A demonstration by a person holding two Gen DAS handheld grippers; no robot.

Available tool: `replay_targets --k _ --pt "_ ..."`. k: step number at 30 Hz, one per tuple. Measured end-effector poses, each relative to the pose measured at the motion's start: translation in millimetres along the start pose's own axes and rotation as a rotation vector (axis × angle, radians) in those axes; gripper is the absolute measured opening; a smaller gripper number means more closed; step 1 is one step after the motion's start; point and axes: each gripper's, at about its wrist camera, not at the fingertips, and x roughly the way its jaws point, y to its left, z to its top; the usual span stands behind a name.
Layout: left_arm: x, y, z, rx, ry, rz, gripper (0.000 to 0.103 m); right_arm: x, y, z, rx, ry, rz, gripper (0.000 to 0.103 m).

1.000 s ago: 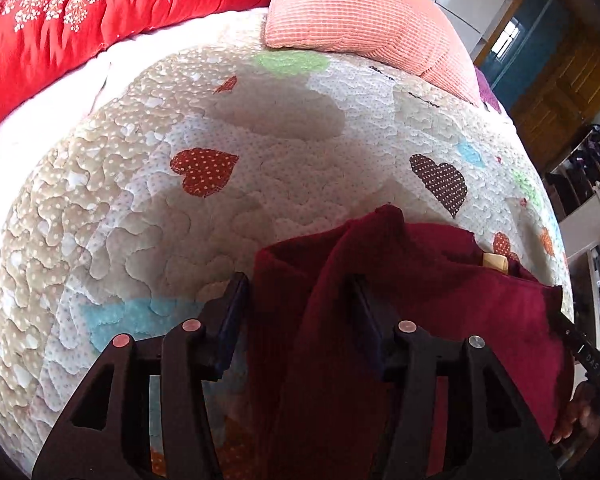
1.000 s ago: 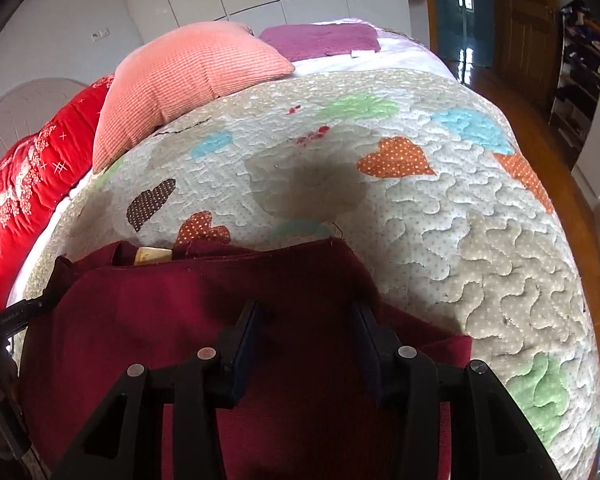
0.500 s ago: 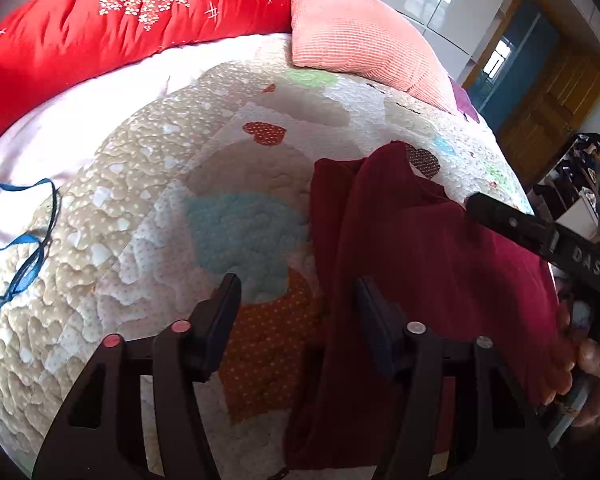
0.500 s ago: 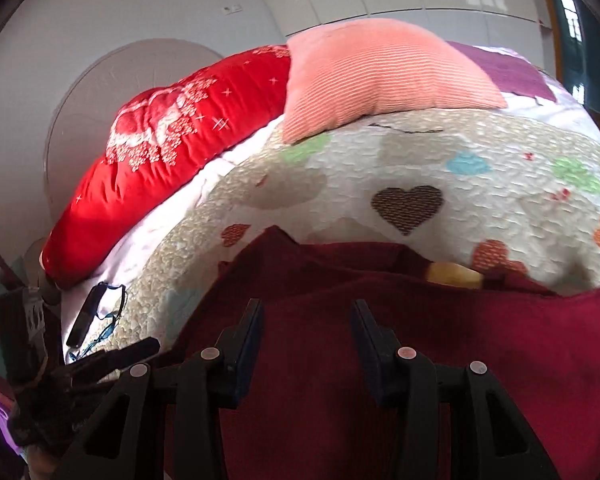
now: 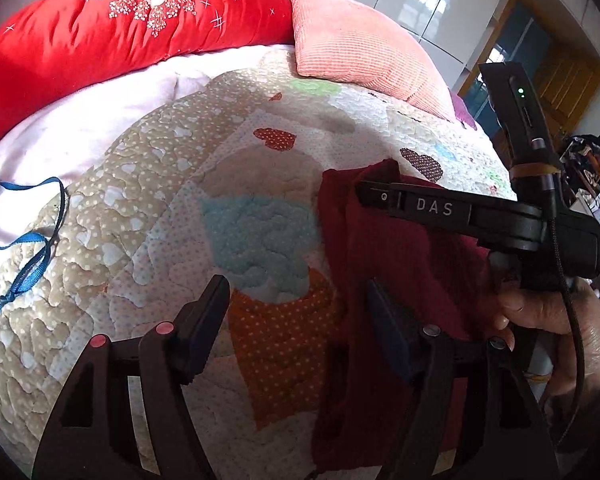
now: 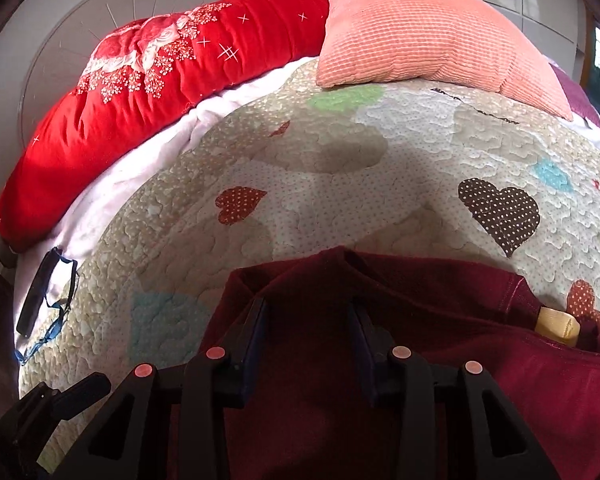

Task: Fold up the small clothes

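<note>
A dark red garment point(image 5: 384, 280) lies folded on the heart-patterned quilt point(image 5: 180, 200). It also fills the lower part of the right wrist view point(image 6: 420, 360), with a yellow label point(image 6: 558, 326) at its collar. My left gripper point(image 5: 298, 300) is open, its left finger over bare quilt and its right finger point(image 5: 388, 320) at the garment's left edge. My right gripper point(image 6: 308, 324) is open and hovers over the garment's left part. The right gripper's body point(image 5: 500, 216) shows in the left wrist view above the garment.
A red floral duvet point(image 5: 120, 28) and a salmon pillow point(image 5: 360, 52) lie at the head of the bed. A blue ribbon point(image 5: 28, 240) and a dark object point(image 6: 40, 292) lie on the pink sheet at left. A wooden door point(image 5: 560, 76) and shelves stand at right.
My left gripper has moved left off the garment and now straddles its left edge. My right gripper has swung left across the garment. The garment lies flatter.
</note>
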Motion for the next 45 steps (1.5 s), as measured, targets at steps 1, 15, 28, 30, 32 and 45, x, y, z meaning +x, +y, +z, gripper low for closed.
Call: replay_targets --k 1,15,28,30,32,45 --pt "-1.9 -0.1 -0.7 0.005 -0.002 0.000 0.071 -6.3 -3.7 -0.8 0.022 -0.002 0.019 0.040" --pt "-14.9 3.6 -12.4 -0.030 0.030 -0.086 0.071 -30.7 14.9 -6.5 0.005 0.027 0.014 0.072" --pt "4.2 2.7 -16.9 -0.025 0.072 -0.134 0.085 28.0 42.8 2.4 -0.167 0.149 -0.110 0.092" --pt "5.8 4.4 -16.0 -0.035 0.077 -0.145 0.086 32.5 45.4 0.3 -0.207 0.143 -0.131 0.092" --pt "6.9 4.6 -15.7 -0.035 0.077 -0.148 0.087 29.7 46.6 -3.3 -0.246 0.108 -0.165 0.082" --pt "4.1 -29.1 -20.3 0.024 0.034 -0.359 0.085 -102.6 -24.3 -22.8 0.083 -0.202 0.189 0.015"
